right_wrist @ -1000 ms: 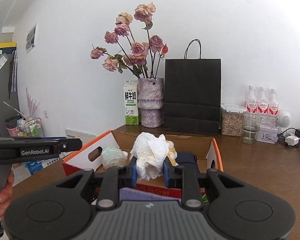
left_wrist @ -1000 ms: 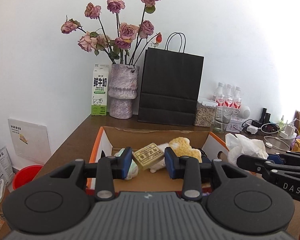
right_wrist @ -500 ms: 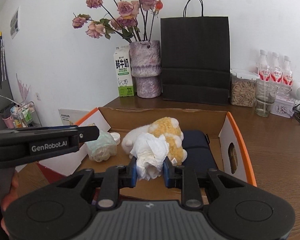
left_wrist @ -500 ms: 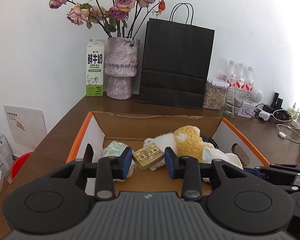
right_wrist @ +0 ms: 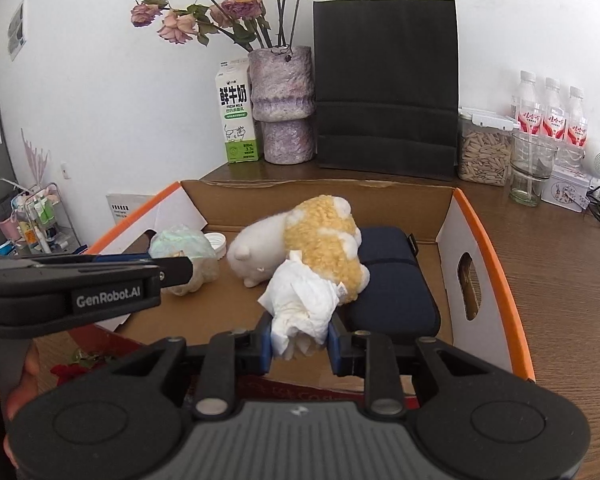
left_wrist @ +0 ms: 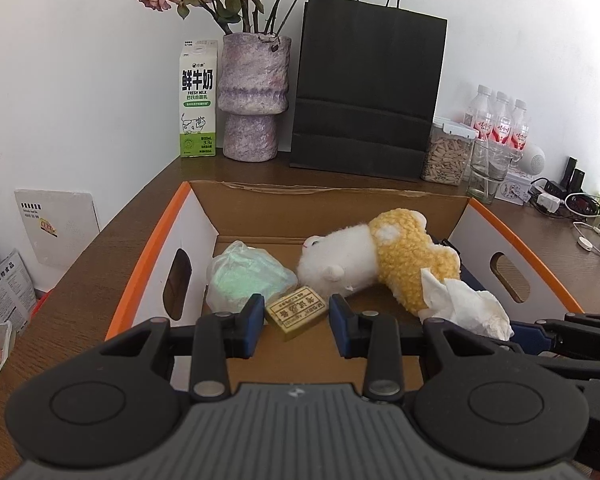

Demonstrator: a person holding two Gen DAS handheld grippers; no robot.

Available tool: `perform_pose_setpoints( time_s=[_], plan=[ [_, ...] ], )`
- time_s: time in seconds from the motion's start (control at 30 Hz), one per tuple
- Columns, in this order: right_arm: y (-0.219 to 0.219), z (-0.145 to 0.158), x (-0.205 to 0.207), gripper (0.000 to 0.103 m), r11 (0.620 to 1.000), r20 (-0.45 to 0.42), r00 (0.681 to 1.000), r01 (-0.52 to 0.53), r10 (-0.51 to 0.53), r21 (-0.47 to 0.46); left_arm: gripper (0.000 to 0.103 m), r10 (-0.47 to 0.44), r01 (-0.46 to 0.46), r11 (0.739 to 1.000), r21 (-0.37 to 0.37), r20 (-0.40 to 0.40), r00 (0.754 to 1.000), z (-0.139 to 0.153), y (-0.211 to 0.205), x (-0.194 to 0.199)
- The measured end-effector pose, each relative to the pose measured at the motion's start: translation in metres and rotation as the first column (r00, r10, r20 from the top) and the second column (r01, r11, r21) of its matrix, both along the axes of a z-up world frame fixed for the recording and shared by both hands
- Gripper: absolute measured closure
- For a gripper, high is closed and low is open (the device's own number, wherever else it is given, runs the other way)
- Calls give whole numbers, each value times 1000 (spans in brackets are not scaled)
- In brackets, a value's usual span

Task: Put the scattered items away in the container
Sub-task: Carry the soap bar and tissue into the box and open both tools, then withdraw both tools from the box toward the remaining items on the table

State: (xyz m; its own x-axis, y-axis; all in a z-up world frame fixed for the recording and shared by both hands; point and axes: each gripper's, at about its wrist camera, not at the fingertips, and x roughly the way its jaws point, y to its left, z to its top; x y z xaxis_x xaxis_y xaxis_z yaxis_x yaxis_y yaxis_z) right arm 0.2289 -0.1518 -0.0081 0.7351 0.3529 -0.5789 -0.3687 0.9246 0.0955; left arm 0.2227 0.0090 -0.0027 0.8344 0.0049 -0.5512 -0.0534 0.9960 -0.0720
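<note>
An open cardboard box (left_wrist: 204,216) with orange rims sits on the wooden table; it also shows in the right wrist view (right_wrist: 452,216). My left gripper (left_wrist: 296,314) is shut on a small olive-yellow block (left_wrist: 296,312) and holds it over the box's near side. My right gripper (right_wrist: 300,340) is shut on a crumpled white tissue (right_wrist: 304,304) over the box; the tissue also shows in the left wrist view (left_wrist: 468,308). Inside lie a white and yellow plush toy (right_wrist: 312,236), a green bundle in a plastic bag (left_wrist: 244,276), a navy pouch (right_wrist: 392,276) and a white cap (right_wrist: 216,242).
Behind the box stand a milk carton (left_wrist: 198,100), a purple vase of dried roses (left_wrist: 254,96) and a black paper bag (left_wrist: 368,88). A seed jar (right_wrist: 484,148), a glass (right_wrist: 530,168), water bottles (right_wrist: 552,114) and cables stand at the right.
Both grippers have moved forward and down over the box with their items still held. The box's inside now fills more of both views.
</note>
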Motion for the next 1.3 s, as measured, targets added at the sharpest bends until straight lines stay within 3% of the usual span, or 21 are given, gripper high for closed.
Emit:
perform_pose_setpoints(
  time_s=[0.1, 0.17, 0.2, 0.23, 0.27, 0.3, 0.37, 0.97, 1.3],
  plan=[
    [-1, 1, -1, 73, 1000, 3, 1000, 8, -8, -4, 66, 1, -1, 1000, 7, -5, 1000, -2, -1, 0],
    [-2, 4, -4, 52, 1000, 13, 1000, 13, -13, -8, 60, 6, -6, 1000, 9, 3, 1000, 0, -1, -2],
    [-3, 6, -6, 45, 1000, 28, 999, 17, -17, -12, 44, 10, -10, 1000, 13, 13, 1000, 2, -1, -4],
    [-4, 7, -9, 33, 1000, 44, 999, 20, -19, -16, 20, 18, -18, 1000, 19, 25, 1000, 4, -1, -6],
    [-5, 10, -11, 23, 1000, 60, 998, 22, -20, -20, 8, 30, -31, 999, 27, 50, 998, 7, -1, -9],
    [-7, 12, -13, 18, 1000, 72, 997, 22, -21, -22, 0, 39, -42, 999, 34, 84, 996, 10, -1, -13],
    [-9, 15, -17, 3, 999, 89, 996, 20, -18, -25, 0, 41, -47, 998, 42, 129, 991, 14, -1, -17],
    [-24, 35, -42, 0, 999, 158, 987, 48, -44, -22, 0, 1, 2, 1000, -21, 169, 986, 28, 3, -33],
    [-34, 45, -71, 0, 999, 218, 975, 48, -47, 1, 0, 11, -6, 1000, -22, 241, 970, 37, 9, -69]
  ],
)
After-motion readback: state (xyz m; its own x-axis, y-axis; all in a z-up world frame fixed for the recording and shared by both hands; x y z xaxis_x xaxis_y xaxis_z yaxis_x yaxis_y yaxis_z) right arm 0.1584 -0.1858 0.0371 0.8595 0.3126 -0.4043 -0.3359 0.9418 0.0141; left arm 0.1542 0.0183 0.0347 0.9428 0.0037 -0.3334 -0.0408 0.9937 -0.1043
